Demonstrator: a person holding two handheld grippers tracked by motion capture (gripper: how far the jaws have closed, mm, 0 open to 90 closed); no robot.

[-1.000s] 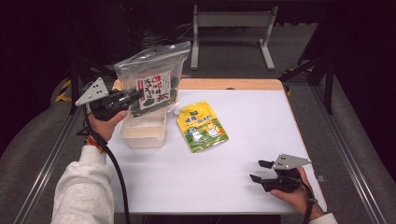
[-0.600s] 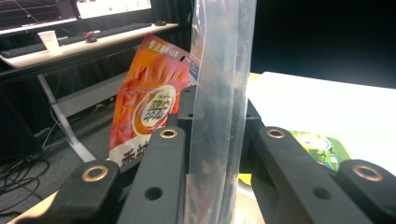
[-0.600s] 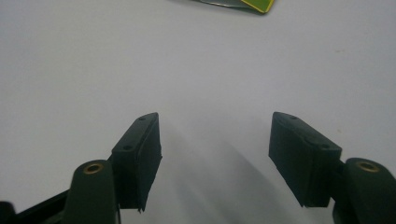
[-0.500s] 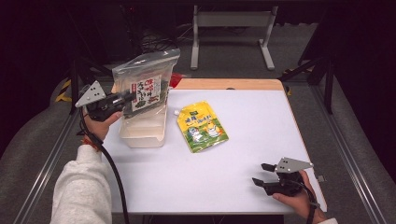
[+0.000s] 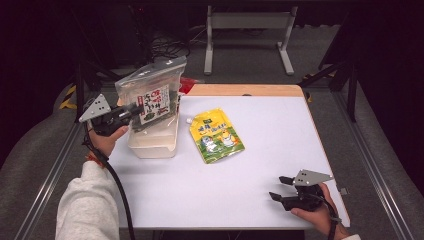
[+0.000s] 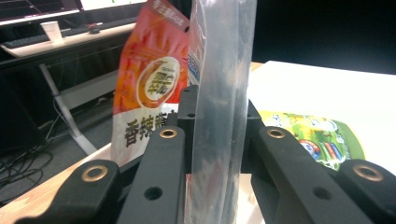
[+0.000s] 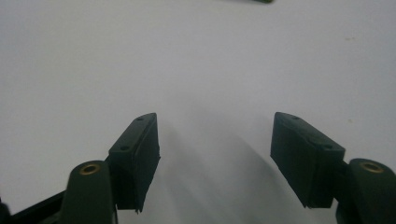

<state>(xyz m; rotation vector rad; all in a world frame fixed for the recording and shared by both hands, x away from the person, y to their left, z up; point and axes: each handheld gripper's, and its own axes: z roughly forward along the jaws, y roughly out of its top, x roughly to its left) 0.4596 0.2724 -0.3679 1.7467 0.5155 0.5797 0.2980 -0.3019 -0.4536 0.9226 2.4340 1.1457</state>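
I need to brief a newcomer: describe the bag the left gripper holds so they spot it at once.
Start at the white table and go to its far left corner, where a pale plastic bin sits. Above it the left gripper clamps an upright clear bag with a red-and-white label. Unlike it, the yellow-green pouch lies flat.

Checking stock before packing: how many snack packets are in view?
3. A clear zip packet in the left claw over the white bin; a red packet behind it; a yellow-green pouch flat on the table. More may hide in the bin.
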